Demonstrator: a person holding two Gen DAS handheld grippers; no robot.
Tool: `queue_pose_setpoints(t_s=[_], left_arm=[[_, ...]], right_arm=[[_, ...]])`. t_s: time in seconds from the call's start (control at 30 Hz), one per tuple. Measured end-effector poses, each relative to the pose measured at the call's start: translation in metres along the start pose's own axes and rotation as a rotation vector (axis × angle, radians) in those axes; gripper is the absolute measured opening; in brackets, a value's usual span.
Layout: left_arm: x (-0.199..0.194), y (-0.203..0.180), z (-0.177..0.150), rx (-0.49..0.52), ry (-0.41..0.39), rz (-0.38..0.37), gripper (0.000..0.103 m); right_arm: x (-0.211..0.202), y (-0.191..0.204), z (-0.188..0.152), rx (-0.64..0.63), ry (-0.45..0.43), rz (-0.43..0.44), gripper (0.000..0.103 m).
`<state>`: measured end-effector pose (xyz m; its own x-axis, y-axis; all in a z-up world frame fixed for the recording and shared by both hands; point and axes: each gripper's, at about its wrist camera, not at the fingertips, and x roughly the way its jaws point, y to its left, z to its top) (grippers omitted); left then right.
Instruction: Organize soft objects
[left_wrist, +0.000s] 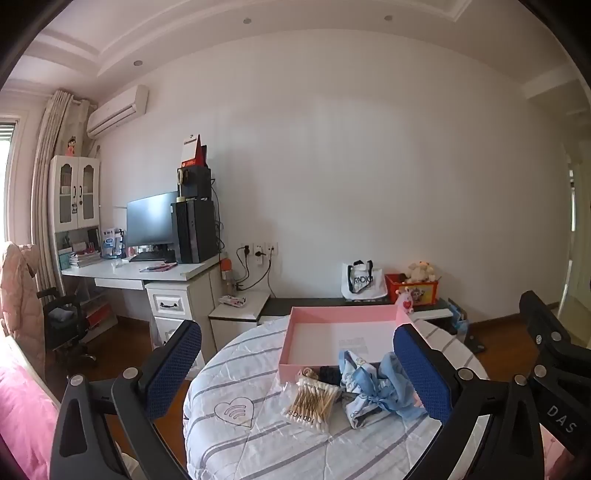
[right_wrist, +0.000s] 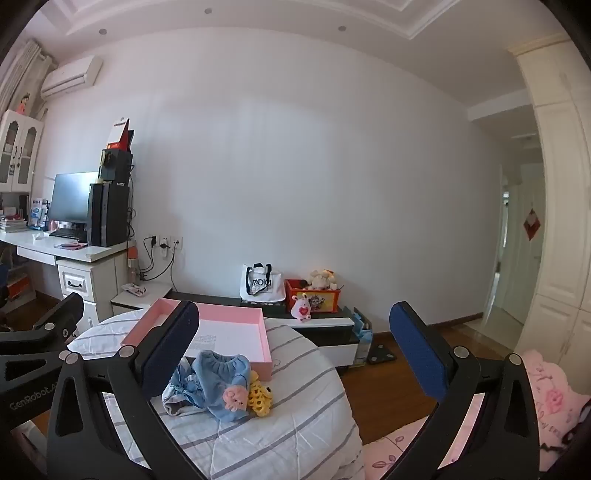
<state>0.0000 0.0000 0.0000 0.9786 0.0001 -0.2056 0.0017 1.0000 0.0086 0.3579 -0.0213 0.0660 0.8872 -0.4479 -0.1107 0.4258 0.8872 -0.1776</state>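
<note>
Matt pink cardboard box (left_wrist: 343, 334), quilted striped cloth (left_wrist: 236, 373), fuzzy blue garment (right_wrist: 218, 373)

Pink box (right_wrist: 236, 326): open, shallow, flat on the striped cover.
Blue clothes (right_wrist: 214, 384): crumpled heap just before the box.
Yellow knit toy (right_wrist: 260, 400): touching the heap's right side.

Readable print in the room
"RADIO" on the white tote bag (left_wrist: 360, 283), "100 PCS" on the cotton swab pack (left_wrist: 310, 404), "GenRobot.AI" on the left gripper (right_wrist: 27, 397), lower left.
</note>
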Motion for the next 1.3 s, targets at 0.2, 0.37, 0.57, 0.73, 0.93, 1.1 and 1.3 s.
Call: queue_pose_setpoints(t_s=[0.2, 0.37, 0.57, 0.73, 0.93, 1.1, 1.3], left_arm=[[0.002, -0.0078, -0.0001, 0.036, 0.019, 0.015, 0.103], [-0.0001, -0.0011, -0.0006, 0.006, 0.014, 0.009, 0.103], [-0.0014, -0.0011, -0.0004, 0.009, 0.018, 0.006, 0.103], [0.0005, -0.0015, -0.0018, 0.01, 0.014, 0.011, 0.103], [-0.0018, -0.0028, -0.0018, 0.014, 0.007, 0.011, 0.103], [-0.0008, -0.0025, -0.0031, 0.016, 0.009, 0.011, 0.103], [0.0001, -0.0015, -0.0019, 0.018, 0.014, 0.007, 0.103]], right_arm=[[-0.001, 0.0001, 0.0002, -0.002, -0.014, -0.002, 0.103], [-0.0012, 0.0, 0.0006, -0.001, -0.01, -0.003, 0.103], [-0.004, 0.0001, 0.0002, 0.005, -0.017, -0.001, 0.103], [-0.006, 0.0012, 0.0032, 0.004, -0.029, -0.001, 0.103], [-0.0069, 0.0002, 0.0032, 0.011, -0.034, 0.001, 0.103], [-0.0051, -0.0005, 0.0023, 0.012, -0.029, -0.006, 0.103], [-0.0063, -0.0016, 0.004, 0.012, -0.028, -0.011, 0.103]])
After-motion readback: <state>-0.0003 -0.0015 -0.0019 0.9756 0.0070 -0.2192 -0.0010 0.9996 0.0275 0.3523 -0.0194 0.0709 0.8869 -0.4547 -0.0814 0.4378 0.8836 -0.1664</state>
